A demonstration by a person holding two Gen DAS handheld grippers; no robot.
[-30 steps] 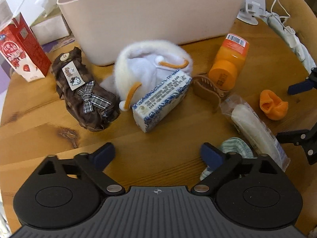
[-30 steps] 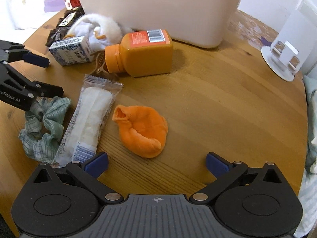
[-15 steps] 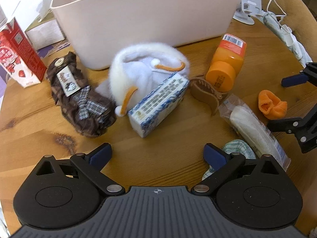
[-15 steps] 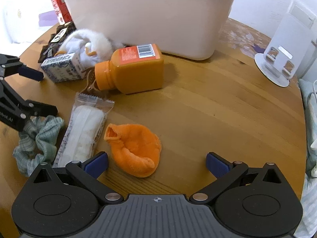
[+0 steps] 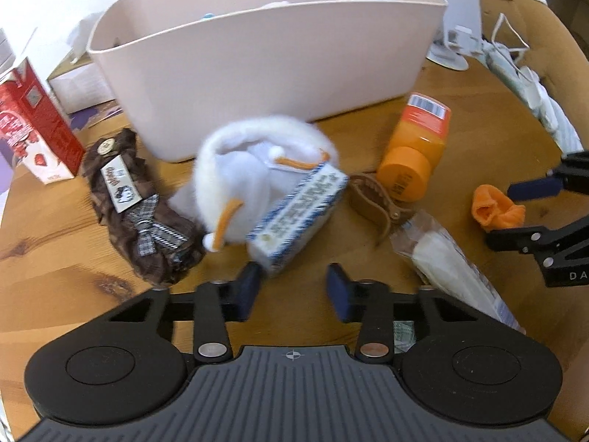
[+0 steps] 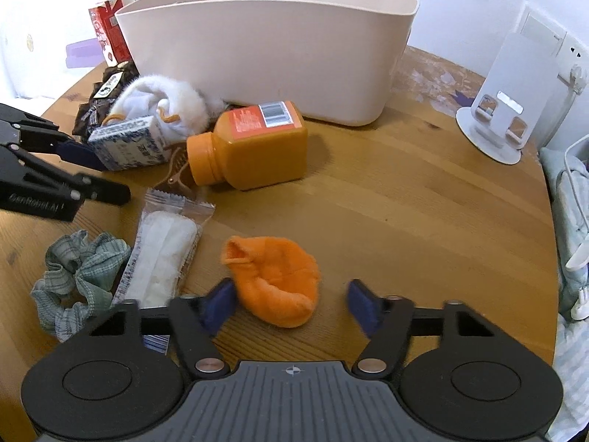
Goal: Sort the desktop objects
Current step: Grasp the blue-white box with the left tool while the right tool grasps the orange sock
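Closing the left gripper [image 5: 294, 287] around the blue box [image 5: 300, 211] at frame centre, pads not yet pressing. Closing the right gripper [image 6: 291, 304] around the orange sock [image 6: 274, 283], lower centre, also ungripped. Needing deeper reach, then lifting toward the bin [image 6: 272, 48] above.

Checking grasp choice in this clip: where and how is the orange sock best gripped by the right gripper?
Grip the orange sock across its bunched middle, coming down from above. It lies crumpled in a soft mound on the table, clear of neighbours. The right gripper, jaws just closing, already straddles its near end.
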